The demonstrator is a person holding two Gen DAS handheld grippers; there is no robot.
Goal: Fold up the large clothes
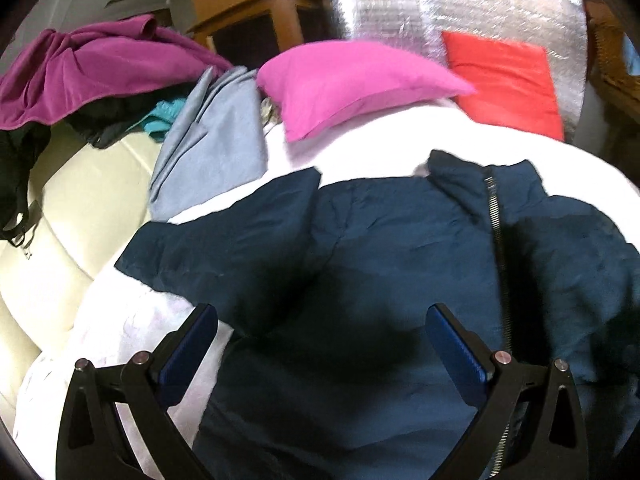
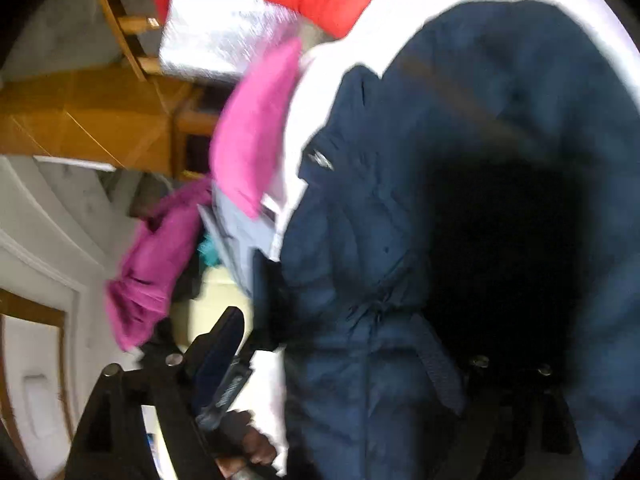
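Note:
A navy padded jacket [image 1: 400,248] lies spread on a white bed cover [image 1: 380,156], its zipper [image 1: 496,232] running down the right side. My left gripper [image 1: 322,314] hovers open just above the jacket's near part, blue pads [image 1: 188,352] wide apart with nothing pinched. In the right wrist view, which is rolled and blurred, the jacket [image 2: 360,240] fills the middle and right. My right gripper [image 2: 344,320] stands wide open; its left finger [image 2: 224,344] shows, while the other is lost in dark shadow. Jacket fabric bulges between the jaws, with no grip visible.
A pink pillow [image 1: 352,80] and a red pillow [image 1: 508,80] lie at the bed's far end against a silver foil panel [image 1: 400,4]. Purple clothes [image 1: 92,72] and a grey-blue cloth [image 1: 212,144] are heaped left on a cream cushion [image 1: 80,208]. A person's hand [image 2: 252,444] shows low down.

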